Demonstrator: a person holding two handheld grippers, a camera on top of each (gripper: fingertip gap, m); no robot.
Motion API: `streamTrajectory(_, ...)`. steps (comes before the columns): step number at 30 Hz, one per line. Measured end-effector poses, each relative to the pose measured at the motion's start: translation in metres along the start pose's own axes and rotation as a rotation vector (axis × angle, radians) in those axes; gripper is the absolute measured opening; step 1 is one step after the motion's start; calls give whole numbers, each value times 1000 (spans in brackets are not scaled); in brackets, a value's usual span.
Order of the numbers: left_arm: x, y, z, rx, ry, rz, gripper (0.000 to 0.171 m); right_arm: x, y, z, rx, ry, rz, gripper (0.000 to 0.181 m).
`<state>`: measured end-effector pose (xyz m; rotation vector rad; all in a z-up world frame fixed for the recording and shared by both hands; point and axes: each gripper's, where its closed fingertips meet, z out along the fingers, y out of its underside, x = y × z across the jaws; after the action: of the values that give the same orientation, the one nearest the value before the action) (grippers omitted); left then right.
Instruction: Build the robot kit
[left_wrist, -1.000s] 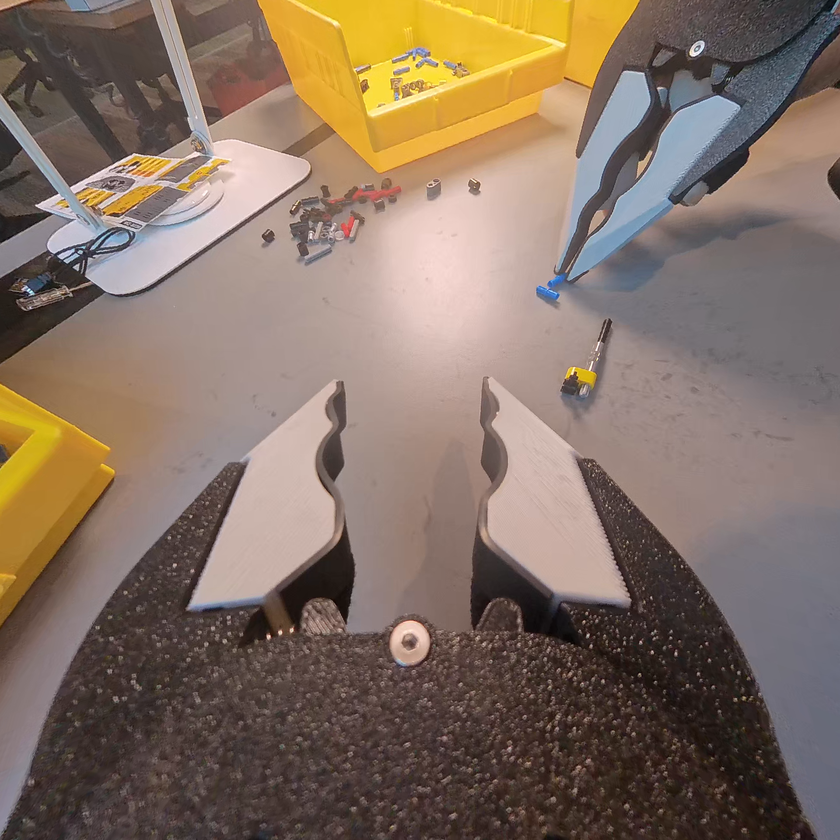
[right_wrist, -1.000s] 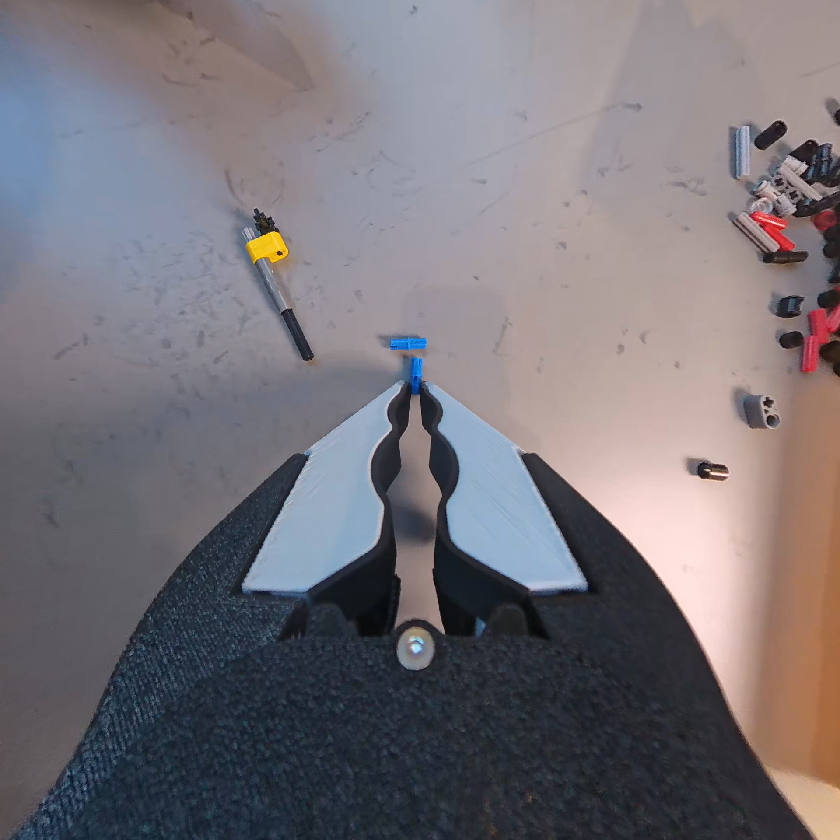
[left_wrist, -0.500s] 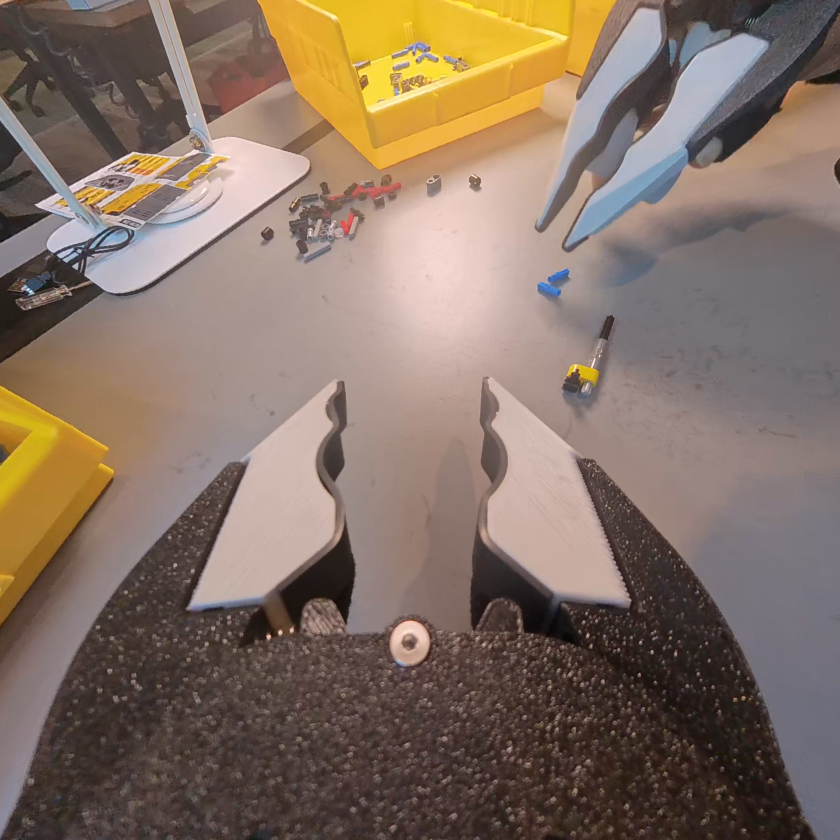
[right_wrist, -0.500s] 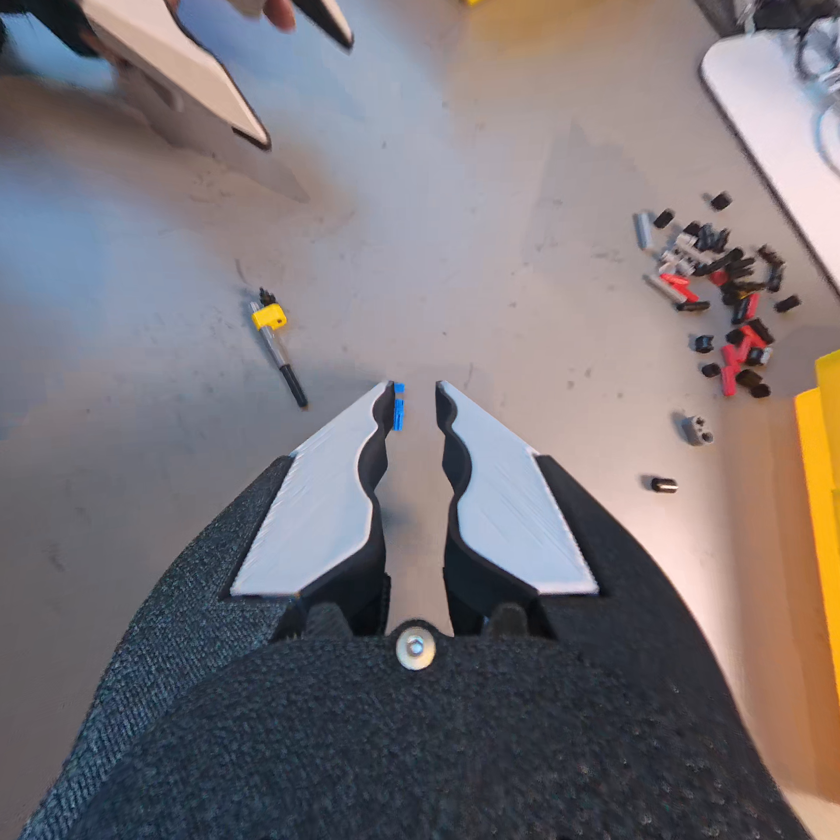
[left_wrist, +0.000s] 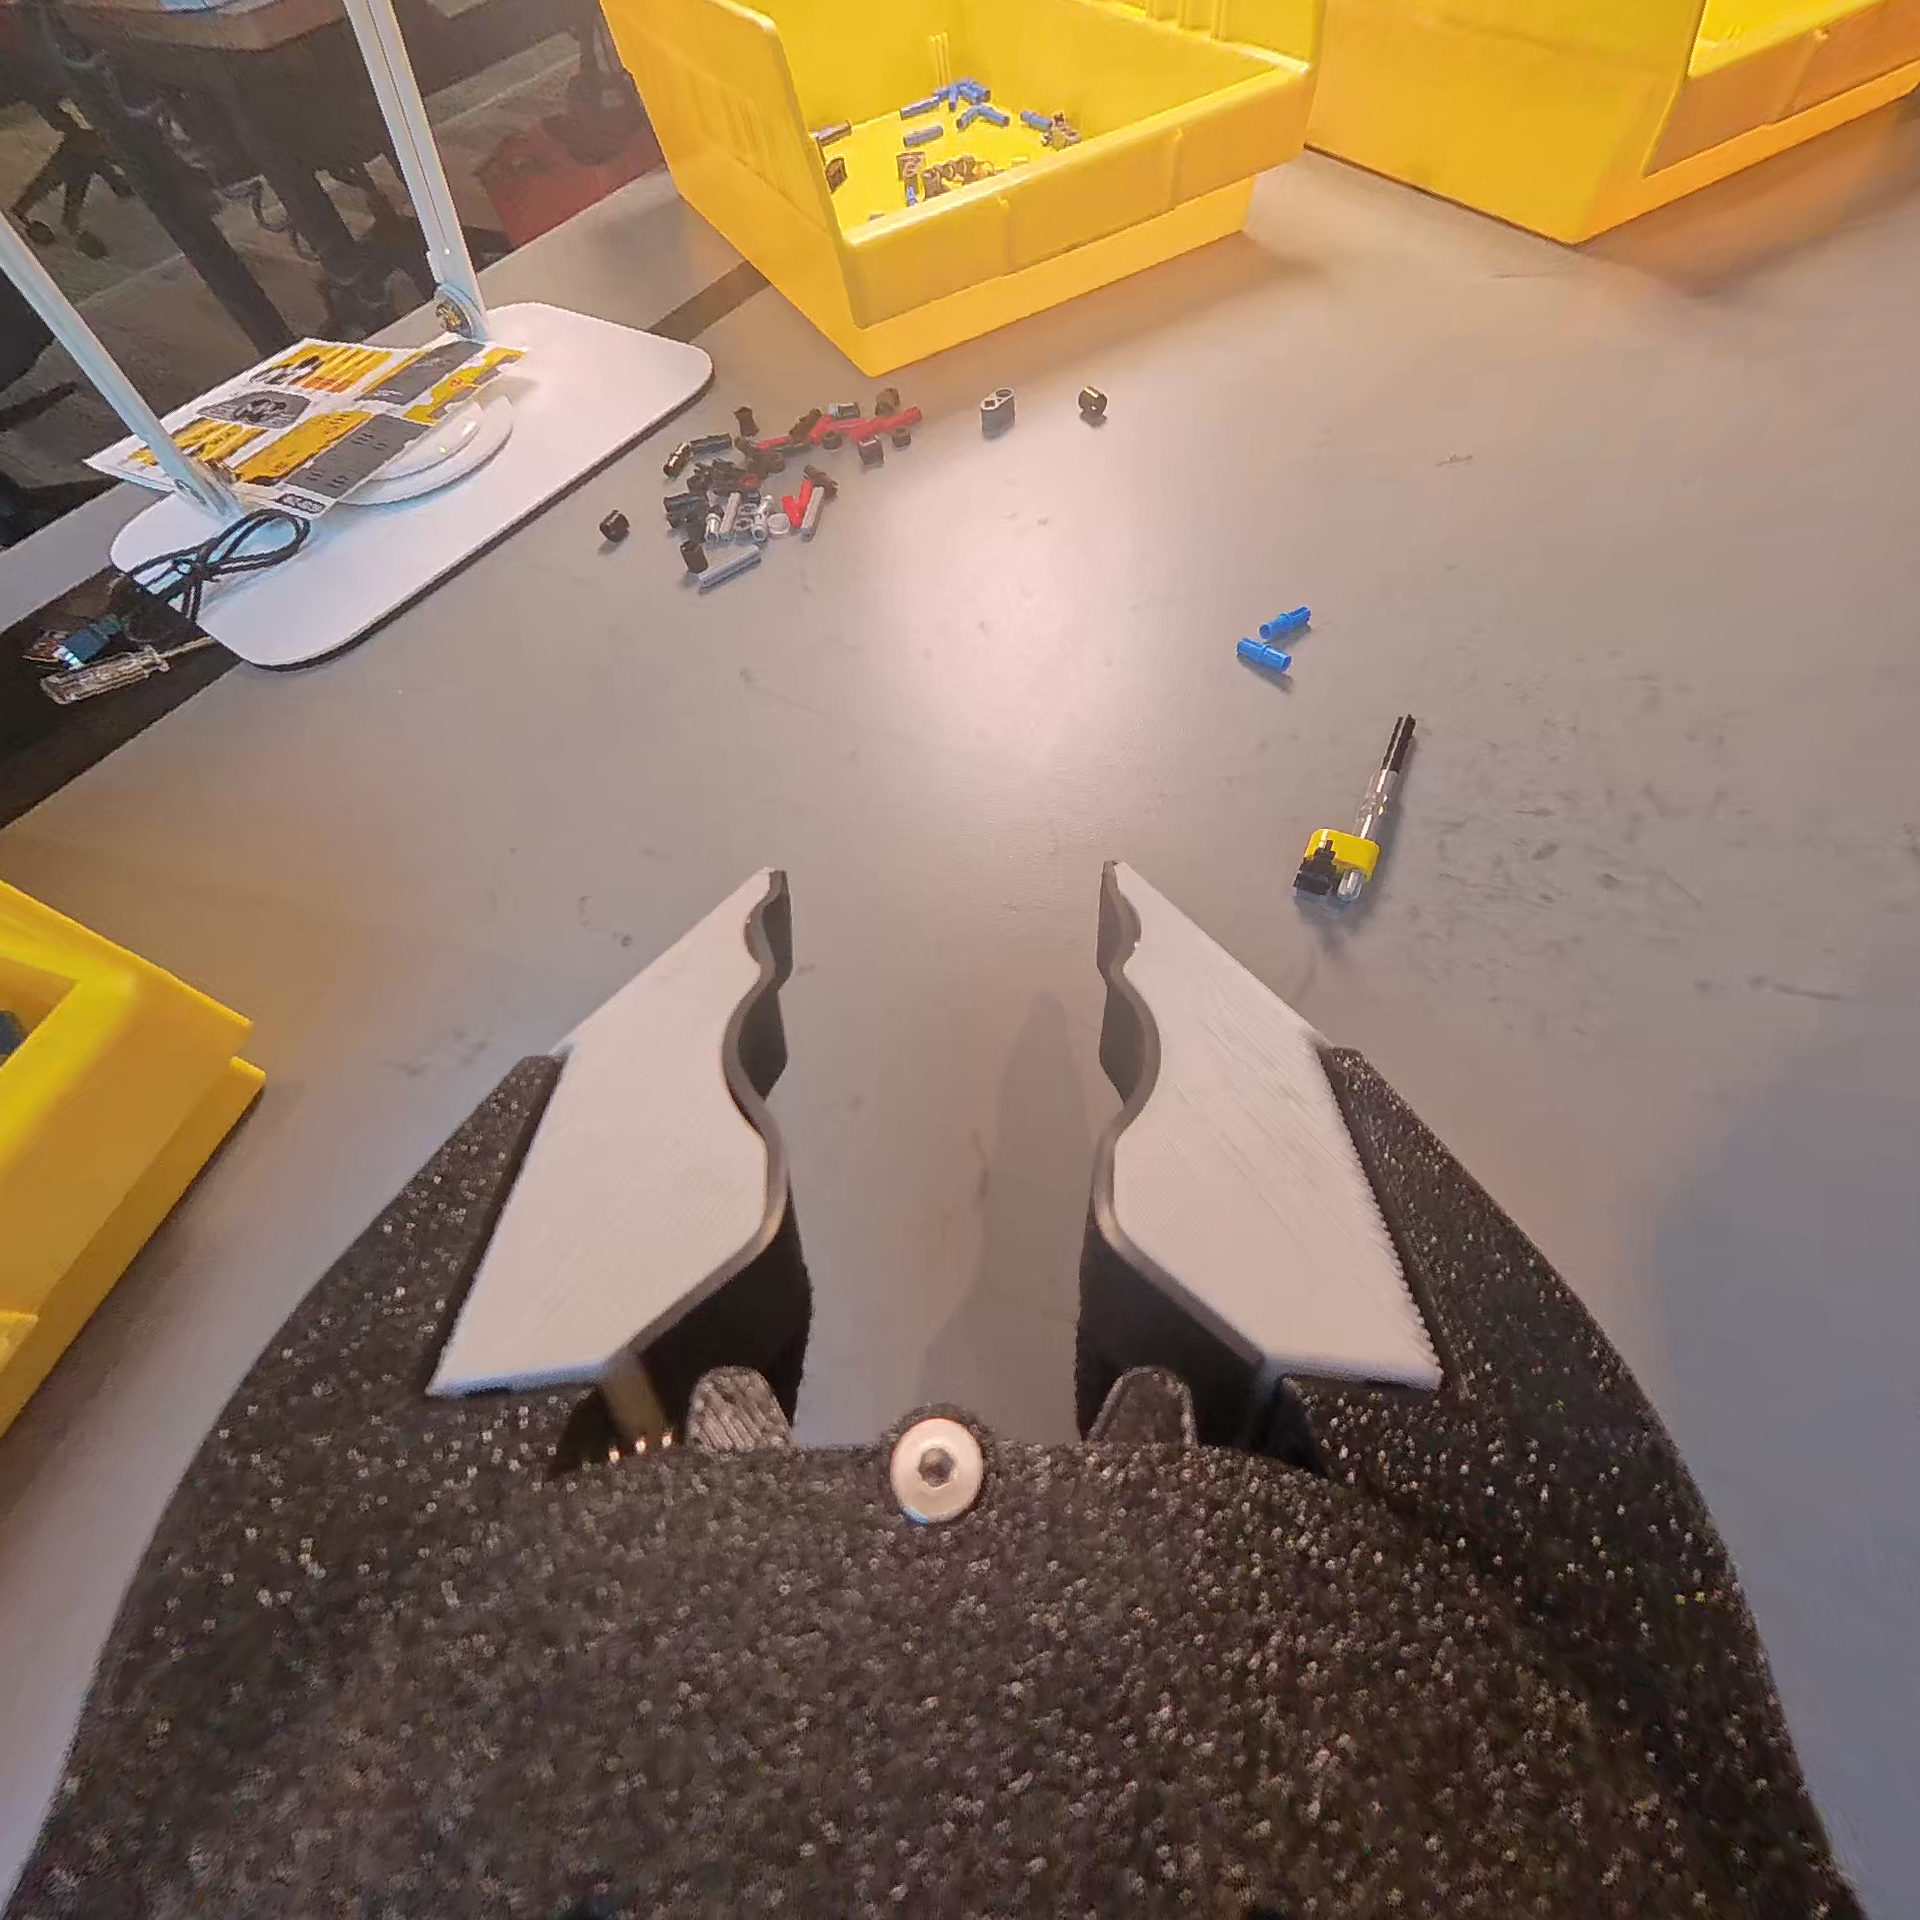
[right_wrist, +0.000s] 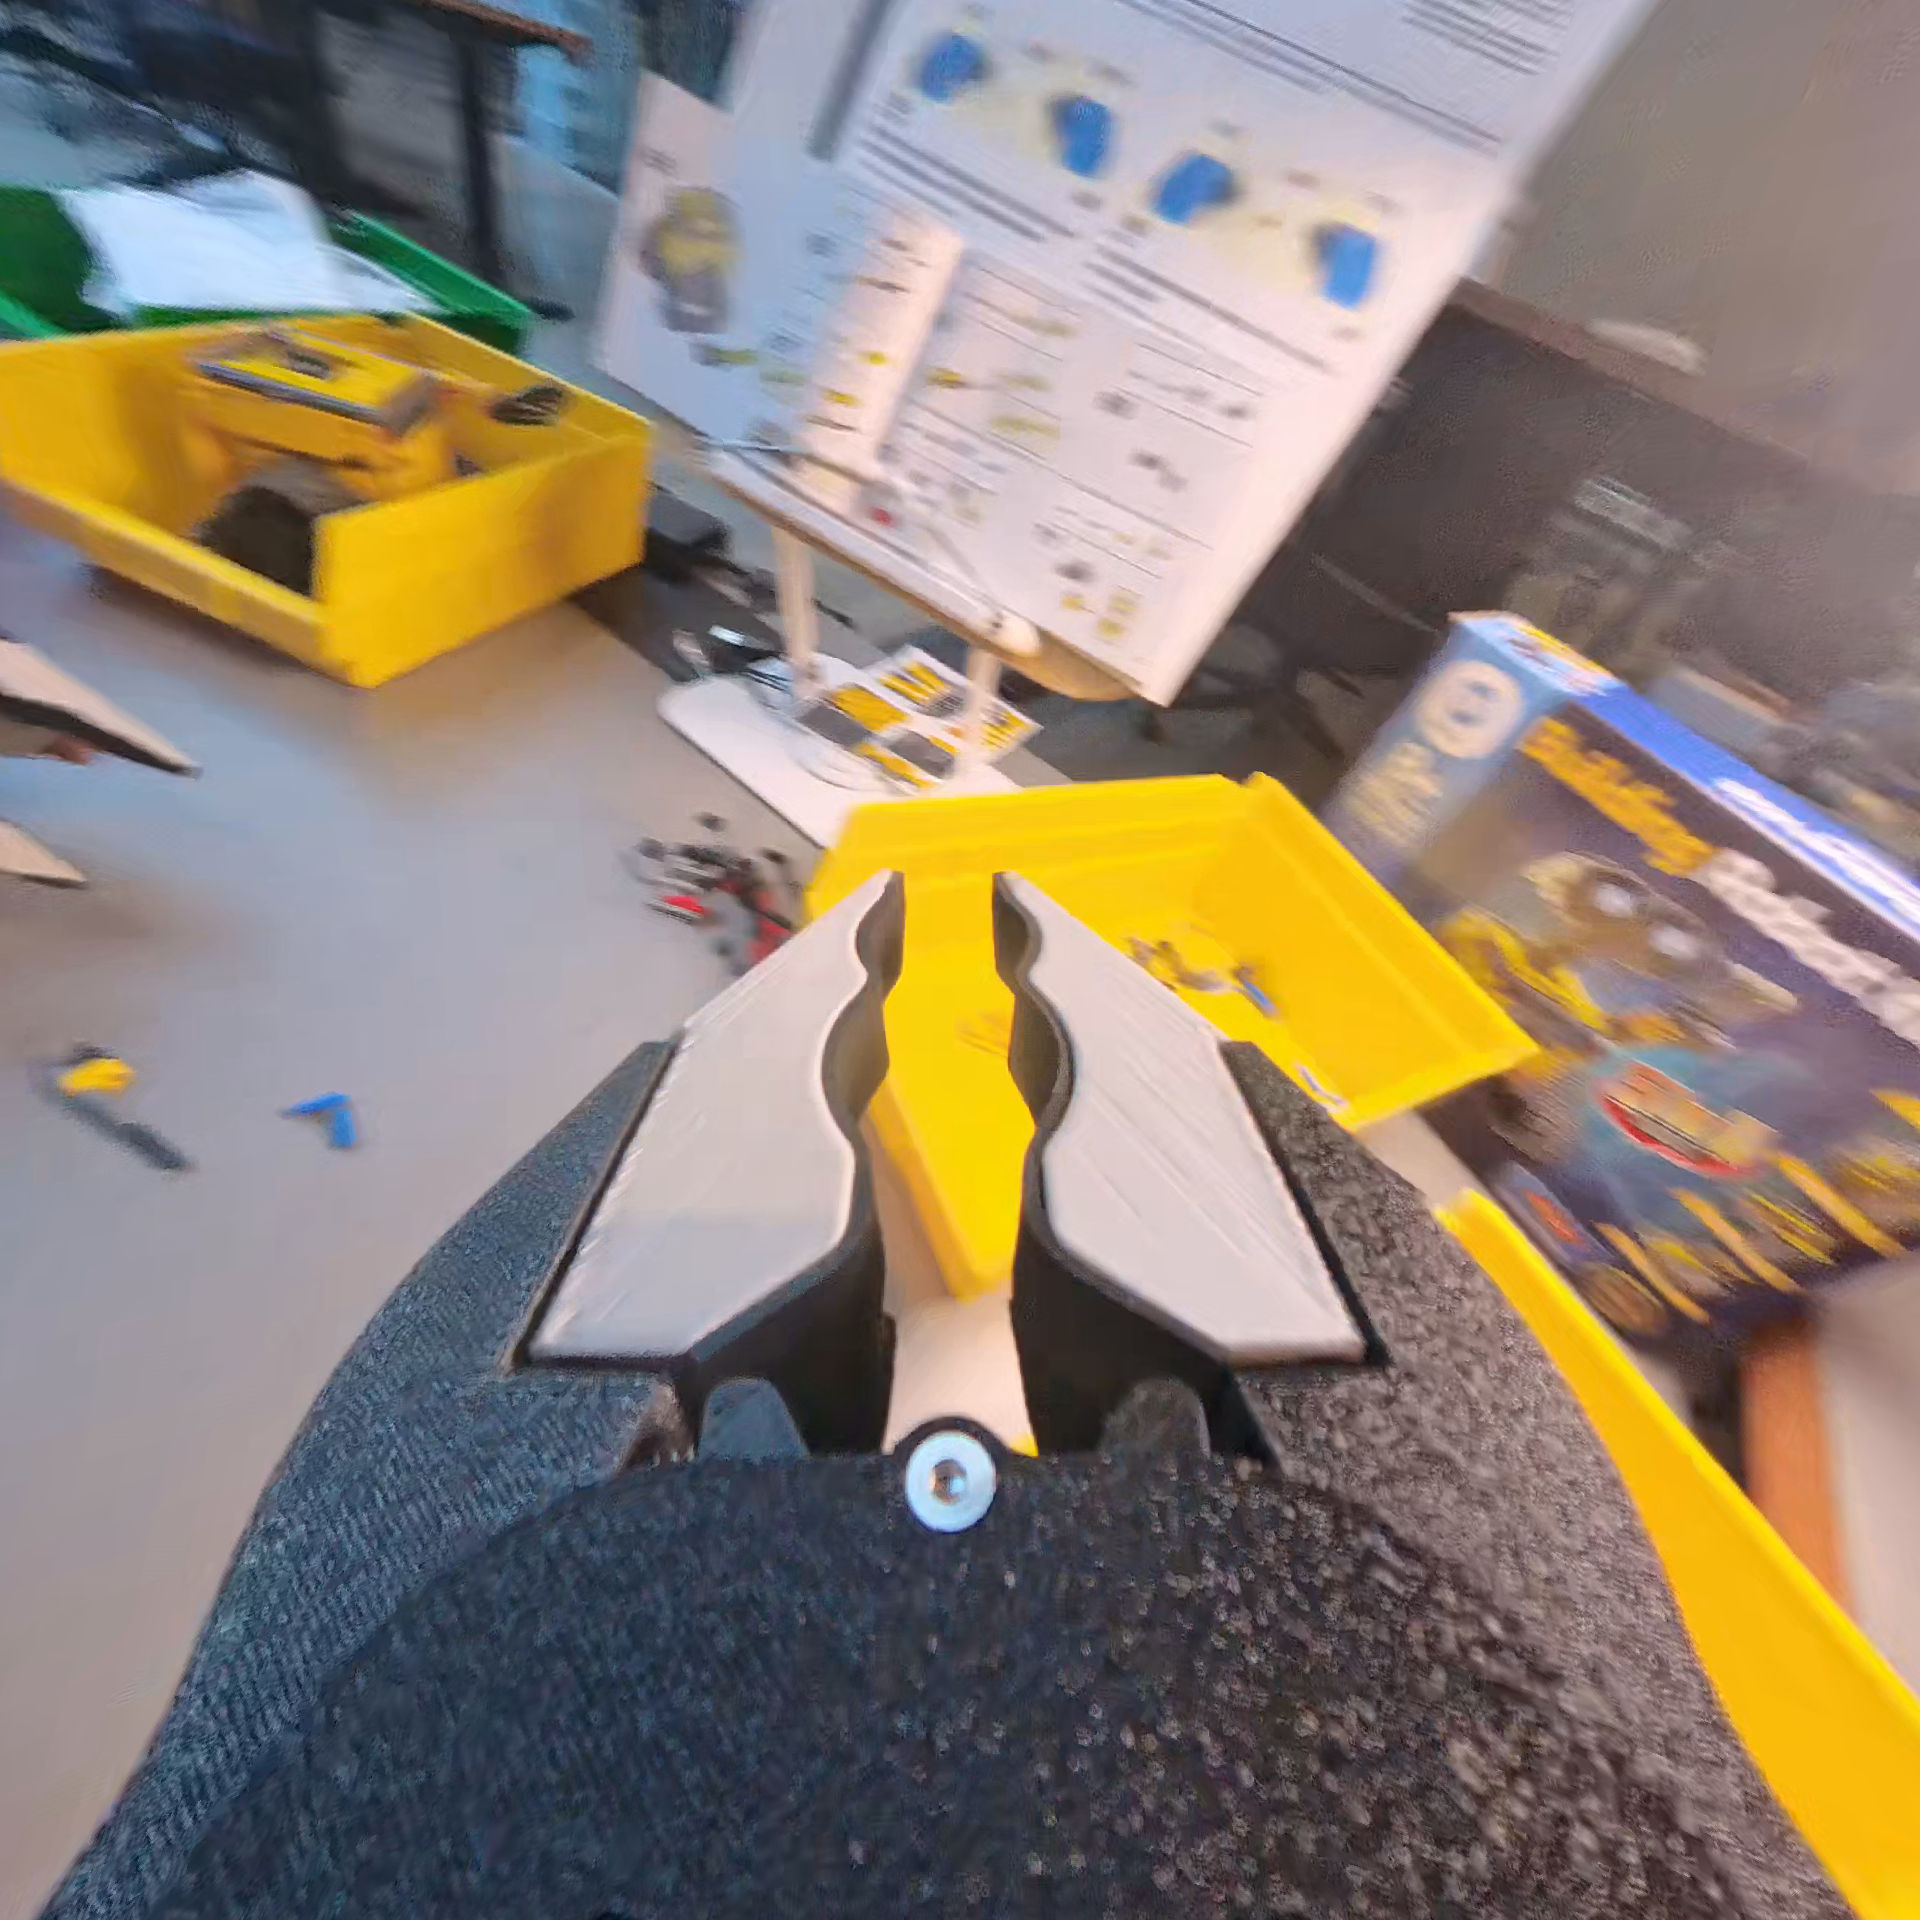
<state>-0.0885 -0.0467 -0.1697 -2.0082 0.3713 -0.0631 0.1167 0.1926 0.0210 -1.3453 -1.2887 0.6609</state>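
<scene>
Across the grey table (left_wrist: 935, 727) your left hand-held gripper (left_wrist: 943, 904) hovers low with its jaws spread wide and nothing between them. Beyond it stands a yellow bin (left_wrist: 1039, 249) with small blue and dark parts inside, and at your far left a white stand base (left_wrist: 499, 488) carries a printed sheet. A scatter of black, red and grey pieces (left_wrist: 769, 478) lies between that base and the bin. Right of your fingertips, apart from them, lies a yellow-collared axle (left_wrist: 1351, 842), and farther out two blue pins (left_wrist: 1273, 636) sit just beside each other.

Your right hand-held gripper (right_wrist: 948, 894) is raised and tilted, jaws parted by a narrow gap and empty, pointing at the near wall of the same bin (right_wrist: 1091, 831). Its view is blurred; a printed board (right_wrist: 1039, 312) and a picture box (right_wrist: 1662, 935) stand behind.
</scene>
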Motion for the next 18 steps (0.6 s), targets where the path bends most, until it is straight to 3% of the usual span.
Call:
streamTrajectory(2, 0, 0, 1, -1, 0, 1, 59, 61, 31, -16, -147, 121, 7, 11)
streamTrajectory(5, 0, 0, 1, -4, 0, 2, 59, 122, 119, -23, -466, 183, 78, 10)
streamTrajectory(7, 0, 0, 2, -7, -3, 5, 59, 131, 181, -20, -637, 124, 154, 10)
streamTrajectory(10, 0, 1, 2, -10, -11, 8, 59, 132, 245, -12, -758, 88, 303, 11)
streamTrajectory(12, -1, 2, 2, -15, -16, 8, 58, 134, 267, -7, -782, 86, 405, 12)
streamTrajectory(14, -2, 2, 3, -21, -18, 7, 59, 132, 270, 0, -749, 74, 478, 12)
streamTrajectory(18, -2, 3, 4, -27, -20, 9, 58, 135, 276, 0, -780, 93, 473, 12)
